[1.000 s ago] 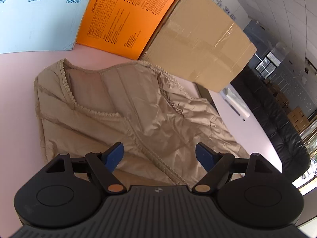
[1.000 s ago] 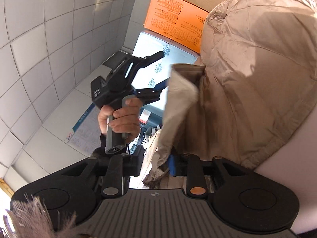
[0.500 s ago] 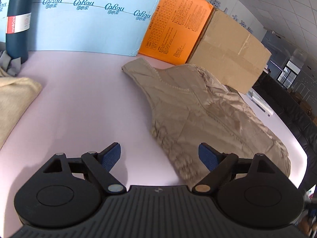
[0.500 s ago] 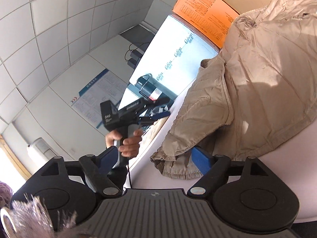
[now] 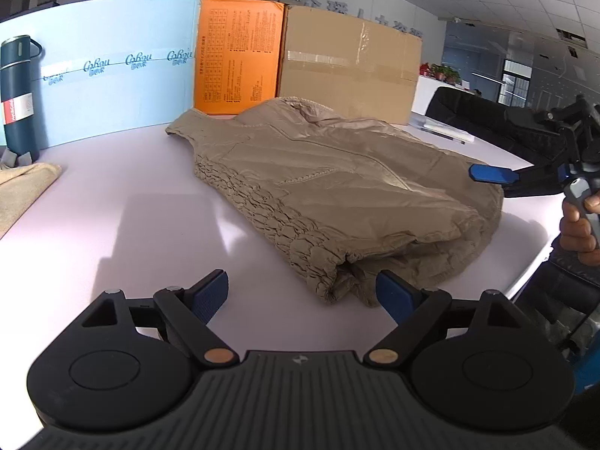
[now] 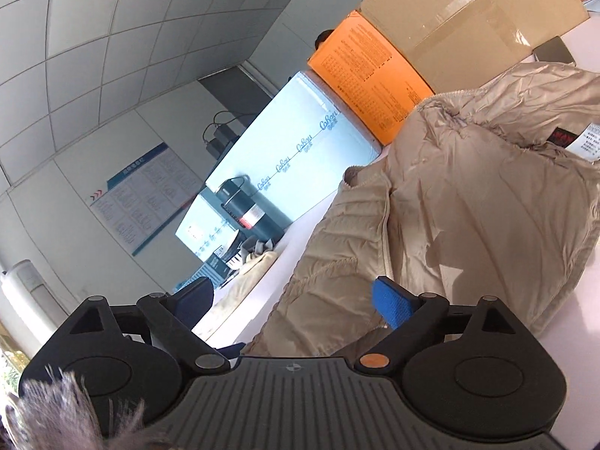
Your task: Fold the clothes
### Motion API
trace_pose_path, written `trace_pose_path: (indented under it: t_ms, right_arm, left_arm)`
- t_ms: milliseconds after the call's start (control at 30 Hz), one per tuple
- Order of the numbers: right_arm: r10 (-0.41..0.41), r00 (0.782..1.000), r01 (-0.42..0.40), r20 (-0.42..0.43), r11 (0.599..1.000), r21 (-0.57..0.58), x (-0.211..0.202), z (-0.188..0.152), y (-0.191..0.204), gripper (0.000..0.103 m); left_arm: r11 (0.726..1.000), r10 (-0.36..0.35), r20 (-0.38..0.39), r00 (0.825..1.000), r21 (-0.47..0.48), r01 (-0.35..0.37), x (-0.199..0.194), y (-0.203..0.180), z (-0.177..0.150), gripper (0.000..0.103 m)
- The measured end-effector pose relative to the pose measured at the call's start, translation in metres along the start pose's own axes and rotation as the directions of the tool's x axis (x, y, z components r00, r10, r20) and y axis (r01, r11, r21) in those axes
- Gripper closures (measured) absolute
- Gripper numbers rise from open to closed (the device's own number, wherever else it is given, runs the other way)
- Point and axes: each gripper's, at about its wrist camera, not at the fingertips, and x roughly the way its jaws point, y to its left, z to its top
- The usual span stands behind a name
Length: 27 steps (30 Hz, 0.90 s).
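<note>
A beige quilted vest (image 5: 337, 187) lies folded lengthwise on the pale pink table (image 5: 112, 217), its hem corner pointing at the camera. My left gripper (image 5: 302, 294) hovers open just in front of that corner, with nothing between its blue pads. In the right wrist view the same vest (image 6: 468, 217) fills the right side, its collar labels showing. My right gripper (image 6: 292, 302) is open, tilted, at the vest's near edge. The right gripper (image 5: 525, 180) also shows at the far right of the left wrist view, held by a hand (image 5: 577, 228).
Along the back stand a light blue board (image 5: 112, 71), an orange box (image 5: 236, 56) and a cardboard box (image 5: 348, 63). A dark blue flask (image 5: 18, 93) and another folded beige garment (image 5: 22, 183) sit at the left. A black sofa (image 5: 487, 120) lies beyond the table's right edge.
The right gripper let go of the vest's edge and opened. The left gripper drew back and down towards the table's near side, now level with the vest's hem corner.
</note>
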Motion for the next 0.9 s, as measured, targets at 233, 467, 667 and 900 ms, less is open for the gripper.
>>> trace_pose_path:
  t_ms: [233,467,667,900]
  right_arm:
    - [-0.027,0.999,0.029,0.046,0.999,-0.032,0.014,0.019,-0.005,0.003]
    - [-0.104,0.994,0.098,-0.029,0.980,-0.172,0.075,0.066,0.000,0.003]
    - [-0.050,0.987,0.042,-0.155,0.998,-0.053,0.159,0.102,-0.018,0.003]
    - [-0.114,0.965,0.127,-0.235,0.991,0.039,0.257,0.127,-0.061,0.015]
  left_arm:
    - [0.977,0.196,0.084,0.977,0.064,-0.201,0.016,-0.023,-0.009,0.075]
    - [0.894,0.381,0.188,0.905,0.175,-0.413,0.020,-0.042,-0.020,0.093]
    - [0.871,0.461,0.174,0.870,0.102,-0.481,0.010,-0.013,-0.016,0.093]
    - [0.879,0.446,0.176,0.878,0.097,-0.466,0.011,-0.007,-0.021,0.090]
